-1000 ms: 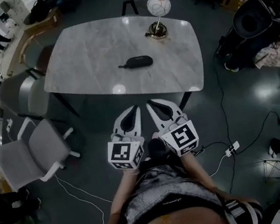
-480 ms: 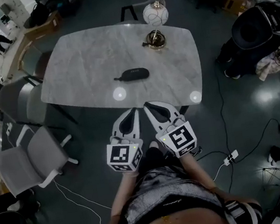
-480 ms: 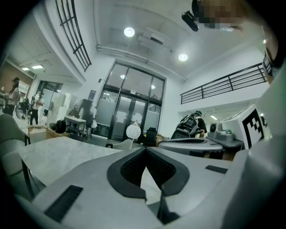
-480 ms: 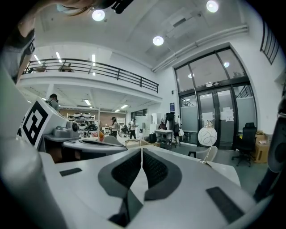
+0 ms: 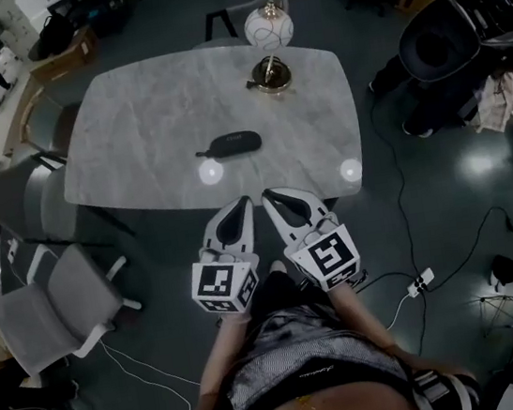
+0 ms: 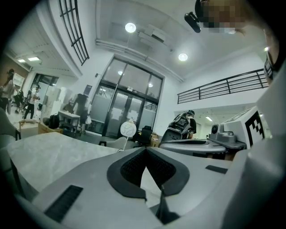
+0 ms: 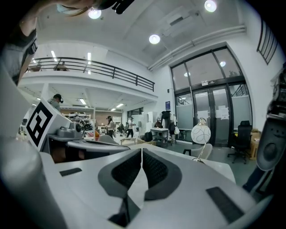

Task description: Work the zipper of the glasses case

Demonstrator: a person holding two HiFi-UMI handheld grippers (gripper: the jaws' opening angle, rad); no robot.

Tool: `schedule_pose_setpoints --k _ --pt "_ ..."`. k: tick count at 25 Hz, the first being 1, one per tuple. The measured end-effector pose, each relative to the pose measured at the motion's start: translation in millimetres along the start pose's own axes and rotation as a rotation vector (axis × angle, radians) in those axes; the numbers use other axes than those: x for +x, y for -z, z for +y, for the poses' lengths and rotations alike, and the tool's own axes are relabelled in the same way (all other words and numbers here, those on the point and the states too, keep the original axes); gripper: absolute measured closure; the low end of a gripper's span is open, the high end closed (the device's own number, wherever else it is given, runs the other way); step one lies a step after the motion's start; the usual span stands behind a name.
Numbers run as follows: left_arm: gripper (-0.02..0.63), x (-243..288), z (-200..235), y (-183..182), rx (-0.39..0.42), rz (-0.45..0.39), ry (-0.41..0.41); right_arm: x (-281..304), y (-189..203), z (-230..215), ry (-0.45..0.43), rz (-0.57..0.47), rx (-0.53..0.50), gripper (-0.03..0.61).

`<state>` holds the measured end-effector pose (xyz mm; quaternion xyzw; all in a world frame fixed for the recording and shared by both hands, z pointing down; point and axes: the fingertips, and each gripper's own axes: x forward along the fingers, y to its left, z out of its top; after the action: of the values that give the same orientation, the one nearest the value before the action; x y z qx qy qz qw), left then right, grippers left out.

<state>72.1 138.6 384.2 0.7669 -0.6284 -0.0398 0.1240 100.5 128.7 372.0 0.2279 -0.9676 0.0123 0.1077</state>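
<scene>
A dark oval glasses case [image 5: 231, 143] lies on the grey marble table [image 5: 131, 122], a little nearer its front edge than the middle. My left gripper [image 5: 243, 201] and right gripper [image 5: 268, 195] are side by side in front of the table's near edge, both pointing toward it and short of the case. Each has its jaws closed tip to tip with nothing between them, as the left gripper view [image 6: 145, 149] and the right gripper view [image 7: 141, 150] show. The case itself is hidden in both gripper views.
A globe lamp [image 5: 267, 29] on a brass base [image 5: 269, 74] stands at the table's far side. Grey chairs [image 5: 58, 308] are at the left, a dark chair [image 5: 447, 45] at the right. Cables and a power strip [image 5: 420, 281] lie on the floor.
The table and case have come closer to me in the head view, and both shut grippers now reach the table's near edge.
</scene>
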Motion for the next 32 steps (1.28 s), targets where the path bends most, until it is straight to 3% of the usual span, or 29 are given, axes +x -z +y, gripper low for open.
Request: schedule_pose_setpoints --k 19,32 --pt "0.612 96 87 -39 0.010 0.018 0.214 107 -24 -65 0.208 -0.002 0.031 0.515" --pt "0.614 116 133 -34 -0.022 0.068 0.275 151 -22 -77 0.276 0.039 0.045 0.515"
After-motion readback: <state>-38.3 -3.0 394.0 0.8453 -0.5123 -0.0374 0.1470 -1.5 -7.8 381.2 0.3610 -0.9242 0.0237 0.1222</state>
